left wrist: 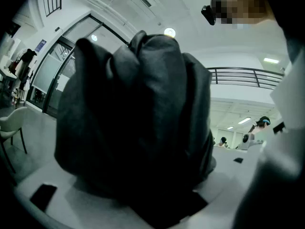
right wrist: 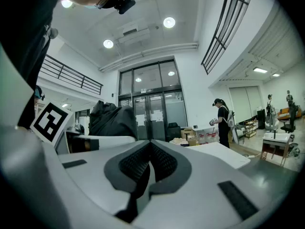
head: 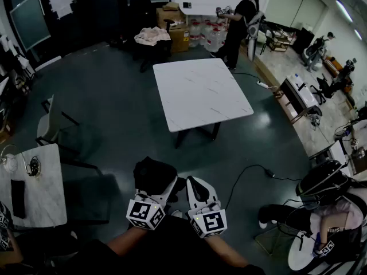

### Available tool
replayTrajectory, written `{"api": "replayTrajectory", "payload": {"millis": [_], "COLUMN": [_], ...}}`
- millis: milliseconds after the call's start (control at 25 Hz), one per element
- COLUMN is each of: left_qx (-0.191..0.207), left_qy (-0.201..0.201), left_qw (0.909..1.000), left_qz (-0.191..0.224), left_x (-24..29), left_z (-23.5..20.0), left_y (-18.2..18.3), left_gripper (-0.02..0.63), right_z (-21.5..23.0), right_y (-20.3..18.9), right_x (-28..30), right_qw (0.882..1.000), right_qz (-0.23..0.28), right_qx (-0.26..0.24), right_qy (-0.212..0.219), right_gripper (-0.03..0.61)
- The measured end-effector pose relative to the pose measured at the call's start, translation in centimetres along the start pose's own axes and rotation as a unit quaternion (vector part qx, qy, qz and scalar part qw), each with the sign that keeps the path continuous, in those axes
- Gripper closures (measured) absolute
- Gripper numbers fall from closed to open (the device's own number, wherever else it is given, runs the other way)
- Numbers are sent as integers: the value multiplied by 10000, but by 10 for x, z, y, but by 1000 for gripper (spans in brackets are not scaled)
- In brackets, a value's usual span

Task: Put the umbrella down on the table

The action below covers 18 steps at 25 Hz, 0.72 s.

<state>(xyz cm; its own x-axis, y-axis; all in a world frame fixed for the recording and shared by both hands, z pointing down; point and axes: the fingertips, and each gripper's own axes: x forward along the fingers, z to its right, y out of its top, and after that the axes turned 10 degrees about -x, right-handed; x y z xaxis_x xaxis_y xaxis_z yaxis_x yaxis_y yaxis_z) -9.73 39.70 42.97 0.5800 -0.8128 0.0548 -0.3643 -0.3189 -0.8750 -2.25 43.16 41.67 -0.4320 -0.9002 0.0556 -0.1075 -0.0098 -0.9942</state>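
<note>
A black folded umbrella (head: 153, 175) is bunched up between the white jaws of my left gripper (head: 166, 187), low in the head view. Seen from the left gripper view, the umbrella's dark fabric (left wrist: 138, 118) fills most of the picture, and the left gripper (left wrist: 157, 194) is shut on it with its jaws wide apart. My right gripper (head: 194, 183) hangs just to its right, shut and empty; its ribbed pads (right wrist: 164, 162) meet with nothing between them. The right gripper view also shows the umbrella (right wrist: 112, 120) to the left. A white square table (head: 200, 93) stands ahead across the dark floor.
A smaller white table (head: 34, 211) at lower left carries a glass (head: 8, 159) and a black flat object (head: 17, 198). A chair (head: 51, 122) stands beside it. A person (head: 238, 22) stands far back, another sits at lower right (head: 332, 211). A cable (head: 252, 173) crosses the floor.
</note>
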Motion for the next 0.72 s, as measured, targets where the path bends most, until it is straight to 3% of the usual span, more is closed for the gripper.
{"api": "replayTrajectory", "payload": {"millis": [440, 720], "left_qx": [31, -141], "left_qy": [208, 201], "left_qw": [9996, 9994], "left_qz": [-188, -250], "left_x": [4, 47], "left_z": [-18, -49], "left_y": [-5, 2], "left_gripper": [265, 265], "right_z": [14, 39], "right_y": [-4, -25], "right_x": [16, 48], "right_qw": [9987, 9984], "right_qz": [228, -123], "right_qx": [450, 495], "right_qy": [-105, -255], "right_gripper": [561, 560]}}
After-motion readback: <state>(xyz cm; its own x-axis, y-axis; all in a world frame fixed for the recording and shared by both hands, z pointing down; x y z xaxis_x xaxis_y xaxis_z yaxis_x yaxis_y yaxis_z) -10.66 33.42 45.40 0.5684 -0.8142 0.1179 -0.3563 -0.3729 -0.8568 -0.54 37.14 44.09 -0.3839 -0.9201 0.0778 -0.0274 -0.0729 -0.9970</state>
